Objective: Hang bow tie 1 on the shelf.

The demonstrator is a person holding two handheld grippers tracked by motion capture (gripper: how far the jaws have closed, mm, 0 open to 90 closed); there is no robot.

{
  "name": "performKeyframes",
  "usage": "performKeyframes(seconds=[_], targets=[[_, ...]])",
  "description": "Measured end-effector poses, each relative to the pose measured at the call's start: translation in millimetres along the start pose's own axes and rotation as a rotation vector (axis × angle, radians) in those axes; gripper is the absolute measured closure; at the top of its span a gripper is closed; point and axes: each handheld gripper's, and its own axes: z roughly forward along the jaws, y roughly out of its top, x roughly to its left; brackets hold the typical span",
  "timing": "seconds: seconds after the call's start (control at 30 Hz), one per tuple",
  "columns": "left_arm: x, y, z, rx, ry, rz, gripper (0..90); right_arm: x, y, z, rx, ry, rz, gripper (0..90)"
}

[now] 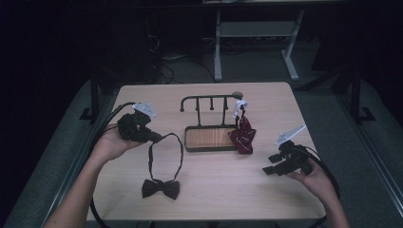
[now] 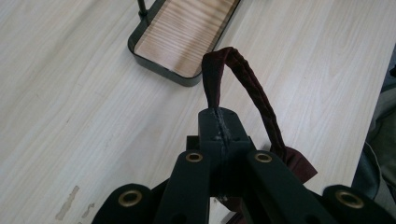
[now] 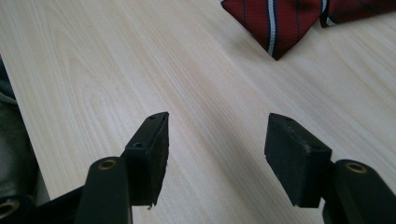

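A dark maroon bow tie (image 1: pixel 160 188) lies on the wooden table, its neck strap (image 1: pixel 166 152) looping up to my left gripper (image 1: pixel 156 137), which is shut on the strap. In the left gripper view the strap (image 2: pixel 252 88) arches out from between the closed jaws of the left gripper (image 2: pixel 221 123). A black rack with a wooden tray base (image 1: pixel 210 138) stands mid-table, and a red striped tie (image 1: pixel 242 133) hangs from its right end. My right gripper (image 1: pixel 271 164) hovers at the right, open and empty; the right gripper (image 3: pixel 217 154) faces bare table with the striped tie's tip (image 3: pixel 275 28) beyond.
The rack's black rail with pegs (image 1: pixel 209 99) rises over the tray. The table's right edge (image 1: pixel 309 142) lies just beyond my right hand. A grey desk frame (image 1: pixel 256 42) stands on the floor behind the table.
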Motion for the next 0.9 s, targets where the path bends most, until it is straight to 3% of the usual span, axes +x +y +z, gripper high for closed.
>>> performKeyframes(seconds=[0.47, 0.9], targets=[[-3.1, 13.3, -10.9, -0.003, -0.006, 0.042, 90.0, -0.6, -1.1, -4.9, -0.009, -0.007, 0.007, 39.6], [-6.2, 21.1, -23.5, -0.019, 0.009, 0.053, 90.0, 1.4, 0.3, -7.2, -0.01, -0.019, 0.006, 39.6]])
